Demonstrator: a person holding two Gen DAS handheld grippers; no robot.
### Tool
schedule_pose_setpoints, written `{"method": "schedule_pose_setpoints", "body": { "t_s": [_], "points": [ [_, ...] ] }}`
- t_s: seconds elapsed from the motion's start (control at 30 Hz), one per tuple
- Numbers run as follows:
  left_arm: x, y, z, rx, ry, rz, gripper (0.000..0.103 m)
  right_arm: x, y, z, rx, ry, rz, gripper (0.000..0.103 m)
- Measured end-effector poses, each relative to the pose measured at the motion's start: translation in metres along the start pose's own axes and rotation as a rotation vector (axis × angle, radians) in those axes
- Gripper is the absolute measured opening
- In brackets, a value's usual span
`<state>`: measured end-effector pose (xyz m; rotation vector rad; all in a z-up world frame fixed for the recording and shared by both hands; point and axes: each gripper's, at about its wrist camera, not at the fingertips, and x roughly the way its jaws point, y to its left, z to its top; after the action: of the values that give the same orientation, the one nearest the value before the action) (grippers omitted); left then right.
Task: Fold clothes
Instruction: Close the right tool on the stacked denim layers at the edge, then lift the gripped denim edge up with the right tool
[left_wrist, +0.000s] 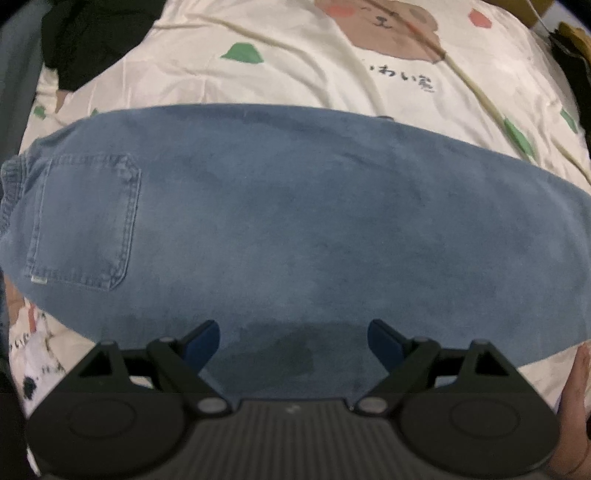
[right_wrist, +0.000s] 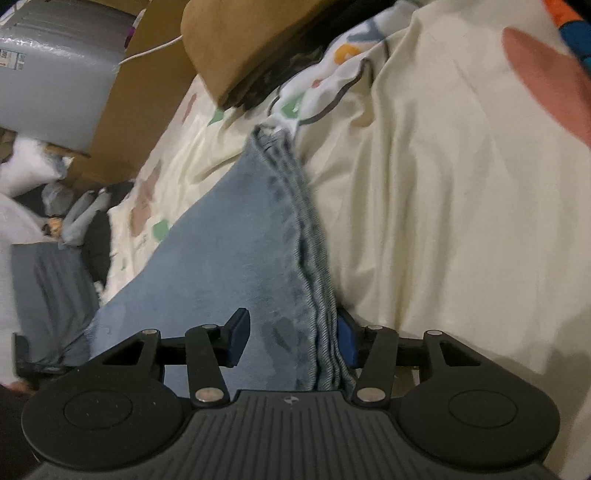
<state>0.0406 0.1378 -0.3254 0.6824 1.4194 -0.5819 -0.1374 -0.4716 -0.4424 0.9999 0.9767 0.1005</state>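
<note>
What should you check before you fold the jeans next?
1. Jeans flat on the bedsheet: ok.
2. Left gripper open above the jeans: ok.
3. Hem between the right gripper's fingers: ok.
4. Right gripper clamped firmly: not ok, a gap shows at one pad.
5. Cord clear of the jeans: cannot tell.
</note>
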Motion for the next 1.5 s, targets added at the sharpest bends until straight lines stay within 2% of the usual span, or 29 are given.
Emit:
{"method": "schedule_pose_setpoints", "body": {
  "t_s": [0.1, 0.27, 0.47, 0.6, 0.8, 0.93, 1.0, 1.1, 1.17, 1.5],
  "points": [
    [0.007, 0.001, -0.002, 0.004, 0.016, 0.01, 0.089, -0.003, 0.001, 0.004, -0.002, 0.007, 0.06, 0.052],
    [0.016, -0.003, -0.001, 0.006, 0.03, 0.003, 0.089, 0.005, -0.008, 0.01, 0.018, 0.014, 0.028, 0.052],
    [0.022, -0.013, 0.005, 0.034, 0.029, -0.008, 0.089, 0.019, -0.001, 0.018, 0.026, 0.038, 0.044, 0.055],
    [0.023, -0.016, 0.009, 0.034, 0.028, -0.01, 0.089, 0.026, 0.006, 0.023, 0.024, 0.05, 0.1, 0.055],
    [0.024, -0.015, 0.009, 0.022, 0.028, -0.007, 0.089, 0.035, 0.007, 0.028, 0.016, 0.041, 0.083, 0.054],
    [0.028, -0.013, 0.006, 0.004, 0.041, -0.007, 0.089, 0.04, 0.008, 0.029, 0.032, 0.027, 0.101, 0.054],
    [0.029, -0.012, 0.006, 0.001, 0.046, -0.007, 0.089, 0.04, 0.009, 0.03, 0.032, 0.023, 0.115, 0.039],
    [0.03, -0.014, 0.007, 0.006, 0.047, -0.011, 0.089, 0.035, 0.003, 0.029, 0.052, 0.012, 0.134, 0.022],
    [0.03, -0.014, 0.009, 0.011, 0.043, -0.015, 0.089, 0.032, 0.0, 0.027, 0.059, 0.006, 0.138, 0.015],
    [0.03, -0.005, 0.016, -0.022, 0.039, -0.009, 0.089, 0.021, 0.013, 0.028, 0.002, -0.009, 0.144, 0.013]
  ]
}}
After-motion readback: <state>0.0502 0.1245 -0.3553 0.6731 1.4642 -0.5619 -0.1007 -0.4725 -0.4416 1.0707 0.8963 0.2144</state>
